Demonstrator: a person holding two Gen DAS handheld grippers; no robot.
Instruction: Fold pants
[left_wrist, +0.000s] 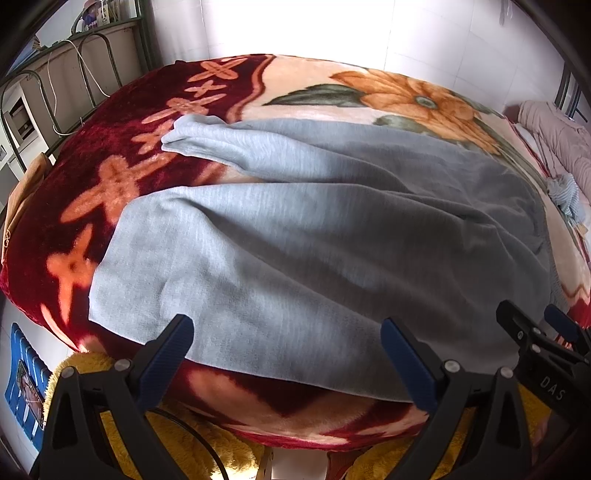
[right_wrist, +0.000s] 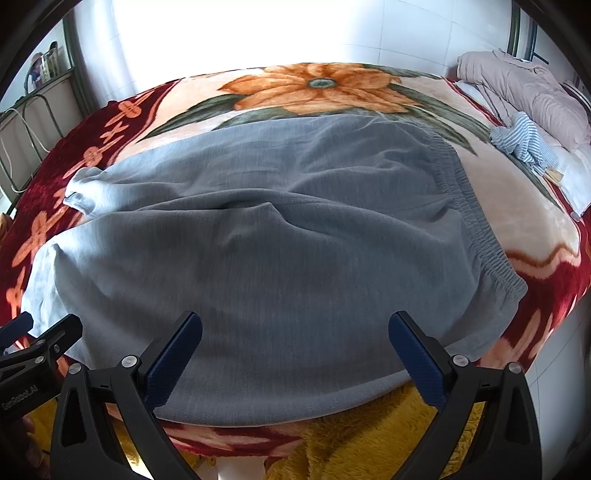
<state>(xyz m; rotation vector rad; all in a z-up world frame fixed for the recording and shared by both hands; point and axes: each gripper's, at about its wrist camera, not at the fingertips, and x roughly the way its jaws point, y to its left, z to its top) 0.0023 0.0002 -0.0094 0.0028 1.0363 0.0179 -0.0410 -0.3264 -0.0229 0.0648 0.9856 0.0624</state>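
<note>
Lying flat on the blanket (right_wrist: 480, 184), grey pants (right_wrist: 277, 240) spread waistband right, legs left. Left gripper (left_wrist: 286, 345) and right gripper (right_wrist: 295, 339) hover at the near edge, jaws apart, holding nothing.

A bedroom in a home: a bed spread with a plush floral blanket (right_wrist: 314, 88), a pink quilt (right_wrist: 524, 92) bundled far right, a metal bed rail (left_wrist: 55, 85) at left.
</note>
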